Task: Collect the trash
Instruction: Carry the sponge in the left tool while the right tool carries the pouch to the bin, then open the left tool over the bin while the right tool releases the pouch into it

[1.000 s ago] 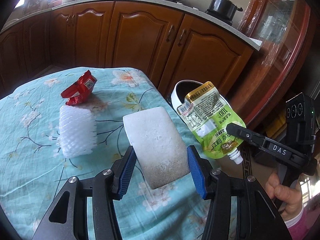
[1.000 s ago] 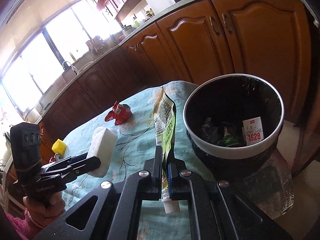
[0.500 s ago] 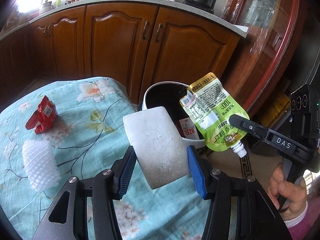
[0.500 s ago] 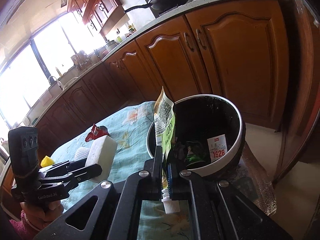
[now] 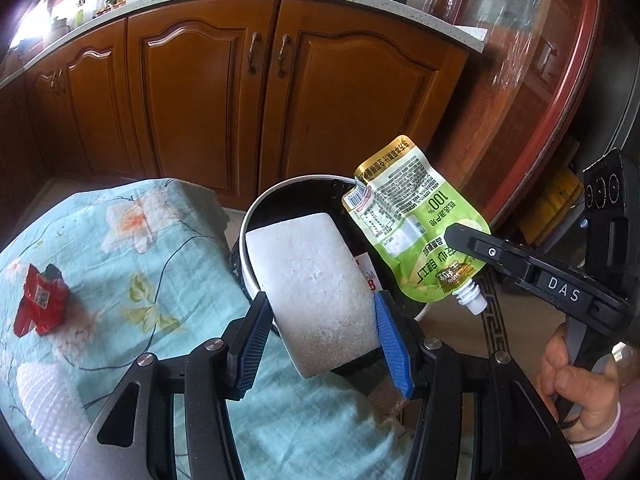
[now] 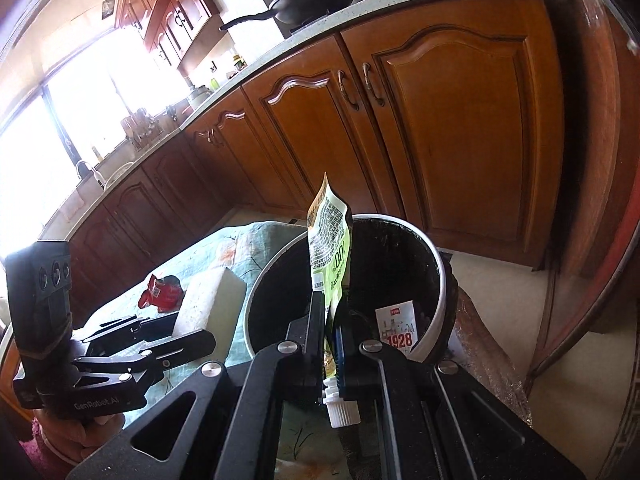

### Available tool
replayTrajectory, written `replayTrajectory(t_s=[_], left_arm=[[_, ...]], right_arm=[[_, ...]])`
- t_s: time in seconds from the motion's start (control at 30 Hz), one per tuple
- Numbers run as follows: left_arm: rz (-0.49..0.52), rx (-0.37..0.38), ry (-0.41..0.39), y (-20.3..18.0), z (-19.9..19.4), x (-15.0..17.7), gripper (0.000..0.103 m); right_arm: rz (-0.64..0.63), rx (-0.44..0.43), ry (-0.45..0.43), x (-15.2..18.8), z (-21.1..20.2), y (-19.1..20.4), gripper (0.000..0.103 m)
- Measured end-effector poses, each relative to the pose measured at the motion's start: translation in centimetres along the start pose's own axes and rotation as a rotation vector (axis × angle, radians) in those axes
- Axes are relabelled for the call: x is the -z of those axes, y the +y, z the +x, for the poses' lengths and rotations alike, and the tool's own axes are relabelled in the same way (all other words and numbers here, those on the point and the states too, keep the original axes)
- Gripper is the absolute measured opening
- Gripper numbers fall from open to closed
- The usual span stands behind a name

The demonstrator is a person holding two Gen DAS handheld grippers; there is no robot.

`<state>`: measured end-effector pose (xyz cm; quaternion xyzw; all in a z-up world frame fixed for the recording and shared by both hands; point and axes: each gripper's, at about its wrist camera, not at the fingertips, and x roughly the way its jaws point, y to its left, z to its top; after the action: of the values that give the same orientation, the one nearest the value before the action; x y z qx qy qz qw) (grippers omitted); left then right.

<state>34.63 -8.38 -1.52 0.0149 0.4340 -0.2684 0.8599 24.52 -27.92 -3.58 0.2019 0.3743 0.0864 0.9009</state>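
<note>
While the left gripper [image 5: 320, 344] squeezes a white foam block [image 5: 310, 292] between its blue fingers [image 5: 250, 344], the block's long side points away from the camera, out over the rim of the trash bin [image 5: 256, 216]. The right gripper [image 6: 331, 320] pinches a green drink pouch [image 5: 416, 232] low down near its white spout [image 6: 340, 404]. The pouch stands tall, spout down, its top leaning up over the open bin.

The bin is black inside with a white rim. It sits just past the edge of the tabletop [image 5: 132, 248], which wears a blue-green cloth with flowers. A red wrapper [image 5: 38, 304] and a white foam net [image 5: 48, 404] lie on the cloth, well apart from the bin. Brown wooden cupboards [image 5: 208, 100] stand behind. Bare floor [image 6: 516, 280] lies between the bin and the cupboards.
</note>
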Motion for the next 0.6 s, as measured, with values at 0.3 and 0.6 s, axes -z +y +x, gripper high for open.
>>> replayTrajectory(t_s=[0.3,0.6], left_arm=[[0.022,-0.013,0.036,-0.9,3.7,-2.1,0.051],[0.031,-0.020,0.065,-0.2,5.2,-2.3,0.052]], right_arm=[[-0.016,0.023,0.044,-0.8,2.0,-0.5,0.004],[-0.002,0.028,0.075,-1.4,3.4,-1.6,0.004]])
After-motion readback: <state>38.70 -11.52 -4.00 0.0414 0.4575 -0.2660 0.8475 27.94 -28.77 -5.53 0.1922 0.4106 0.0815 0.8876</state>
